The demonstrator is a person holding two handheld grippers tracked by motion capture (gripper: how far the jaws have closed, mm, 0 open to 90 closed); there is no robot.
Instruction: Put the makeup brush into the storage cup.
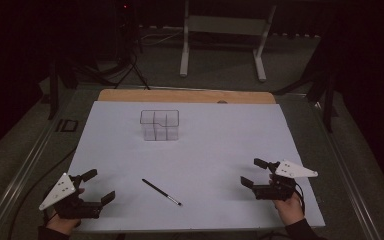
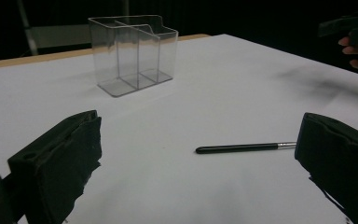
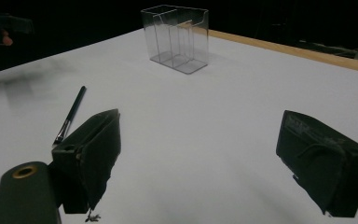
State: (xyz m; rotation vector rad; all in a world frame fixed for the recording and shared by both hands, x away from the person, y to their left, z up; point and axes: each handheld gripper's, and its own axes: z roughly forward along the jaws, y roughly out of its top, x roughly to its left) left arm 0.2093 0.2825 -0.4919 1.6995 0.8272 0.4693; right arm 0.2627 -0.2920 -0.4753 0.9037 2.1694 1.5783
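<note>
black pen point(image 1: 162, 192) lies flat on the white surface point(image 1: 220, 145), between both grippers, long axis diagonal, metal tip toward the near edge. left gripper point(image 1: 98, 186) is nearer, fingers wide, empty. right gripper point(image 1: 253, 173) likewise wide, empty. clear organizer point(image 1: 159, 125) stands well beyond.

Brush point(image 1: 162, 192) on sheet point(image 1: 220, 145) between grippers; organizer point(image 1: 159, 125) behind it, well apart
</note>
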